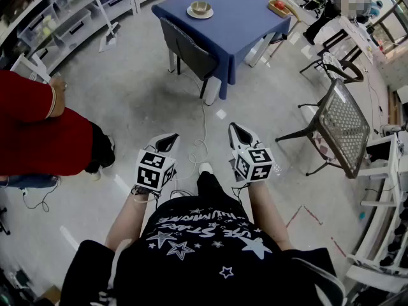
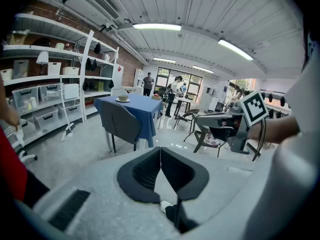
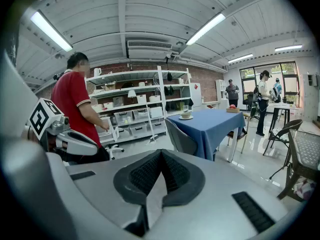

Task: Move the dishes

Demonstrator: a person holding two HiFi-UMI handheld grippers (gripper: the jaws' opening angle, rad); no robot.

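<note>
A bowl on a saucer [image 1: 200, 9] sits on the blue-clothed table [image 1: 239, 18] far ahead; the same bowl on a saucer [image 2: 122, 98] shows small in the left gripper view, and the bowl on a saucer [image 3: 186, 116] in the right gripper view. A small tray with a red thing [image 1: 279, 6] lies at the table's right edge. My left gripper [image 1: 169, 141] and right gripper [image 1: 237, 132] are held close to my body, well short of the table, both shut with nothing between the jaws. The left gripper's tips [image 2: 160, 149] and the right gripper's tips [image 3: 161, 152] meet.
A grey chair [image 1: 188, 48] stands at the table's near side. A mesh chair [image 1: 338, 127] is on the right. A person in a red shirt [image 1: 38, 129] stands at the left by shelves with bins [image 1: 64, 18]. A cable [image 1: 203, 139] lies on the floor ahead.
</note>
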